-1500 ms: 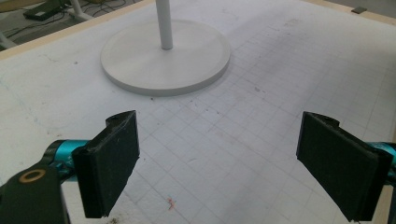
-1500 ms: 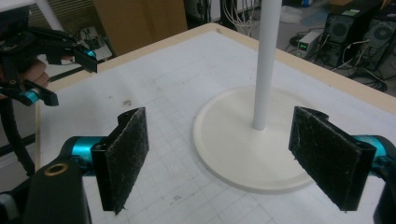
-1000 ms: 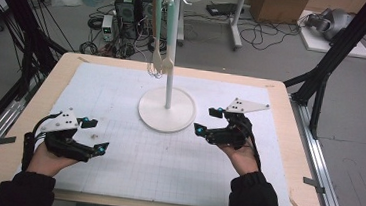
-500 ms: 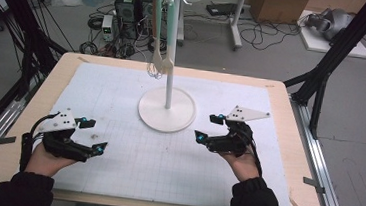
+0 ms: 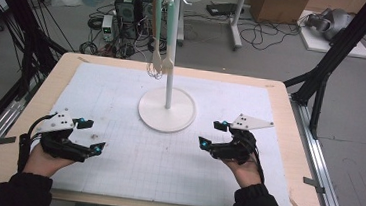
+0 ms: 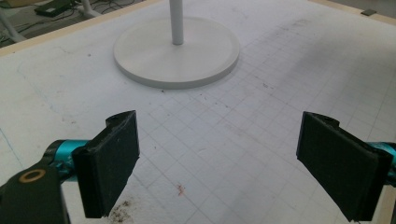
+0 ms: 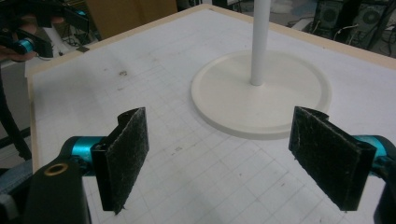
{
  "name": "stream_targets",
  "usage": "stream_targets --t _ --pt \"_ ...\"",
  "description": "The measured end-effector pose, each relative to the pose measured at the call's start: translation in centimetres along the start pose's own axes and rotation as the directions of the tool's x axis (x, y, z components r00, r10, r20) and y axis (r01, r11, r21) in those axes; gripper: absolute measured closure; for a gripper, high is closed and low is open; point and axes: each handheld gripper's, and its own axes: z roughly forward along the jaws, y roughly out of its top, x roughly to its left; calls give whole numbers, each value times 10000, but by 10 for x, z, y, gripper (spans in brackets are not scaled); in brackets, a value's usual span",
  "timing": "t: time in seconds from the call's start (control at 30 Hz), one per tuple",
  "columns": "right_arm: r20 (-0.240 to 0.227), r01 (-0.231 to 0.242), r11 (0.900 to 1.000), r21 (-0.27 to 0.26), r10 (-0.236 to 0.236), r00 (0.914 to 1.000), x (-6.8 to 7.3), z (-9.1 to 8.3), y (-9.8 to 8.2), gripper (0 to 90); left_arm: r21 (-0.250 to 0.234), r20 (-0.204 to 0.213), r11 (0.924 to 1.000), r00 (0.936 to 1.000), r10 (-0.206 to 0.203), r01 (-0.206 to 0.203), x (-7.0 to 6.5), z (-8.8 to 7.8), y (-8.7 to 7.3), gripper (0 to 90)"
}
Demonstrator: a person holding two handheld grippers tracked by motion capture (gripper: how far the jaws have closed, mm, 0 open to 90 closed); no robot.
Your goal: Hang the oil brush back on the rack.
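no legible writing on stand [image 5: 166,112], seemingly

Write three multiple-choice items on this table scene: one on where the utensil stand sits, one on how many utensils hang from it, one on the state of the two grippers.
1. Where does the white utensil stand sit?
A. On the mat, beyond and between the two grippers
B. At the table's near left corner
C. On the floor

2. How many utensils hang from the stand's hooks?
A. None
B. Two
C. Five

3. What state are the left gripper and right gripper in?
A. Both shut on a spoon
B. One open, one shut
C. Both open, holding nothing

Key: 1 A, as the high view shows the round base mid-mat ahead of both hands. 2 B, as two pale-handled utensils hang side by side by the pole. 3 C, as each gripper view shows the fingers wide apart over bare mat.
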Motion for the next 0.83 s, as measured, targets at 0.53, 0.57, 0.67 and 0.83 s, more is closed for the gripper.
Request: stream_targets --t 0.53,0.57,0.67,0.83 --pt "12 -317 9995 -47 317 9995 4 -9 -30 189 146 -75 9998 9999 -138 139 2 4 -7 130" --pt "32 -285 9996 -56 285 9996 4 -10 -30 189 146 -75 9998 9999 -138 139 2 4 -7 129" --pt "61 -267 9996 -23 267 9996 5 -12 -32 189 19 -163 9998 9996 -212 213 4 5 -6 128" --pt "110 -235 9997 64 234 9997 4 -14 -37 189 -81 -228 9998 9995 -205 203 5 7 -4 127"
